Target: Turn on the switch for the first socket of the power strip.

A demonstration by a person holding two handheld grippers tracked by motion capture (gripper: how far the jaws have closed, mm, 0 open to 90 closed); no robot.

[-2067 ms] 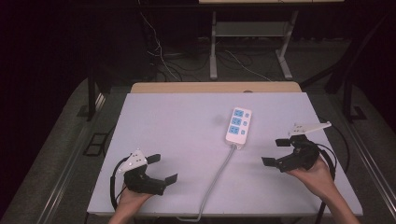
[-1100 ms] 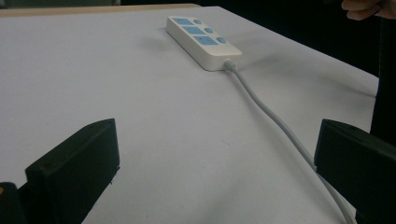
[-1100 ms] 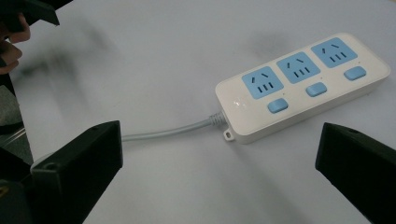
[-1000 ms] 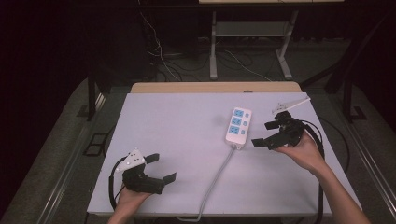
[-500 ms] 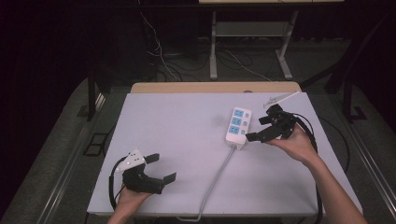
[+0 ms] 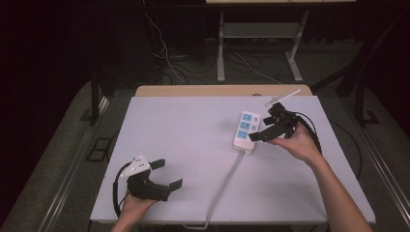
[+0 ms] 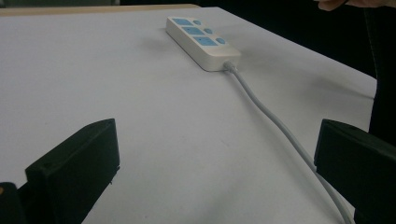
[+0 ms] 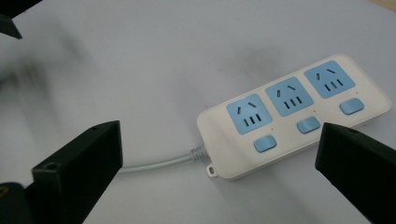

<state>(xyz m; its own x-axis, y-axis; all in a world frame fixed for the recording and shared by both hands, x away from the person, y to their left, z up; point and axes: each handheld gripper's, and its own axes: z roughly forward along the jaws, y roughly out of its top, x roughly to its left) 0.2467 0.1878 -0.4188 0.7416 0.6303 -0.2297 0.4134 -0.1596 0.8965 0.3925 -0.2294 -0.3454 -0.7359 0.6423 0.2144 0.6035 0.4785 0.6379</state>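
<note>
So we've got the white three-socket power strip with light blue outlets and buttons (image 6: 246,130) lying flat on the pale grey tabletop (image 6: 193,135), right of centre, with its grey cable (image 6: 222,186) trailing back to the near edge. Our right hand-held gripper (image 6: 266,126) sits just beside the strip's right side, jaws spread wide and holding nothing; in its own view the strip (image 8: 294,114) lies between and beyond the jaws. Our left hand-held gripper (image 6: 167,173) rests low at the near left, well apart from the strip, also wide open and empty.
</note>
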